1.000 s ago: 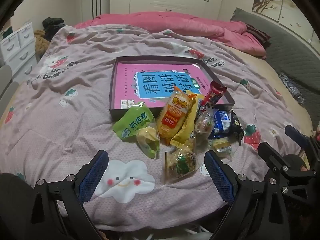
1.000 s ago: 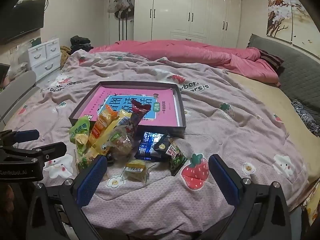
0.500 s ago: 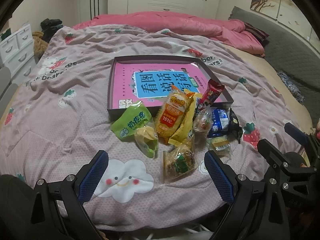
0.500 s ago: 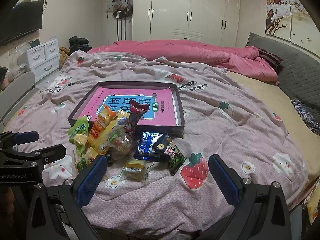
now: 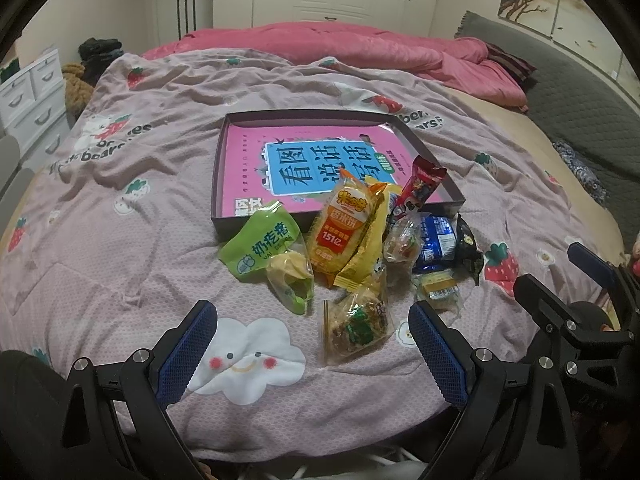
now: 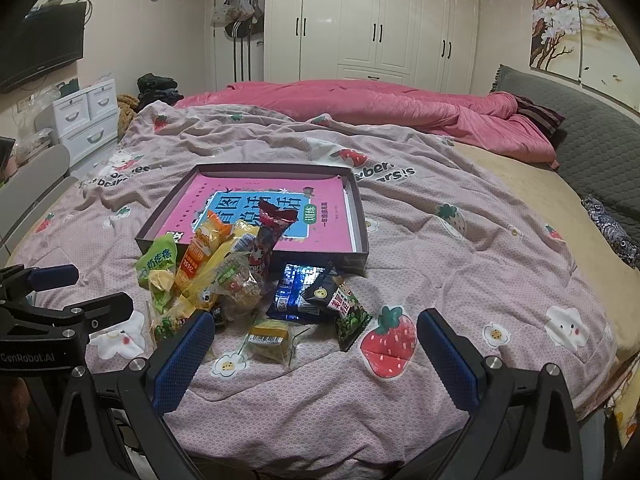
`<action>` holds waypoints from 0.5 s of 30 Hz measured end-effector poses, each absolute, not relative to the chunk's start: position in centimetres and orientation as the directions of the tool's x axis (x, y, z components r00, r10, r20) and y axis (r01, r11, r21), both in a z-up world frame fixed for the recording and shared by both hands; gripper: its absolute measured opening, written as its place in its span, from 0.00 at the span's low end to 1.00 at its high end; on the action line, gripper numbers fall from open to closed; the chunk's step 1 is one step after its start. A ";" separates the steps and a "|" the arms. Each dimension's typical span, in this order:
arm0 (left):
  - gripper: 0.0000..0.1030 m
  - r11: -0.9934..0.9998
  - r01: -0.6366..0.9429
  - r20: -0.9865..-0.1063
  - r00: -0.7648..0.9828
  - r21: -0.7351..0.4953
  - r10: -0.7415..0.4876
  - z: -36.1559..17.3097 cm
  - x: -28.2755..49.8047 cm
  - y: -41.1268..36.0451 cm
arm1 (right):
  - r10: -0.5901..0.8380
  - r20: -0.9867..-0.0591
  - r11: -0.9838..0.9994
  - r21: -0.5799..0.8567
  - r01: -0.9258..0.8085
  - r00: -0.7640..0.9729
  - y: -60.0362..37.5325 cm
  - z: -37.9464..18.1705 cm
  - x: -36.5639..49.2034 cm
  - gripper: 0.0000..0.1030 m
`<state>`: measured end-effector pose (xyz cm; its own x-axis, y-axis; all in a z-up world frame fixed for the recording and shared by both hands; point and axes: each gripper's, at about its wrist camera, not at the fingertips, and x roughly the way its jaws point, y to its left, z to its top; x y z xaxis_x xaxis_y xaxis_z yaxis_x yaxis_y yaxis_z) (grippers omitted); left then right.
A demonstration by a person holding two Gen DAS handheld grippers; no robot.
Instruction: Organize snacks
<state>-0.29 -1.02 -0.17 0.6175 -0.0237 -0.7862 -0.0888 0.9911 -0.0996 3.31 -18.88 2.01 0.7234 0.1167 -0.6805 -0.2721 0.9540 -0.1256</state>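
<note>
A pile of snack packets lies on the bed in front of a shallow dark box holding a pink book. The pile has a green packet, an orange rice-cracker bag, a red wrapper leaning on the box rim, a blue packet, a clear nut bag and a small yellow packet. My left gripper is open and empty just before the pile. My right gripper is open and empty, near the yellow packet.
The bed has a pink strawberry-print quilt and a rumpled red duvet at the far side. White drawers stand at the left, wardrobes behind. A grey headboard runs along the right.
Both grippers have moved slightly forward toward the pile; the view has shifted a little. Nothing was taken hold of.
</note>
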 end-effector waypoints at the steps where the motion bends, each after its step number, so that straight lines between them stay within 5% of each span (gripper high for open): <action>1: 0.94 0.991 -0.088 -0.786 0.618 -0.101 -0.025 -0.2 -0.3 -1.0 | 0.117 -0.681 0.954 -0.125 -0.273 0.723 -18.9 2.0 3.3 0.99; 15: 0.94 0.992 -0.083 -0.789 0.614 -0.099 -0.027 -0.4 -0.2 -1.3 | 0.118 -0.680 0.955 -0.123 -0.271 0.723 -18.9 2.0 3.3 0.99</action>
<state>-0.25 -1.27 -0.37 0.6141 -0.0270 -0.7888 -0.0835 0.9916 -0.0989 3.34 -18.95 2.03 0.7233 0.1177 -0.6805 -0.2710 0.9547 -0.1229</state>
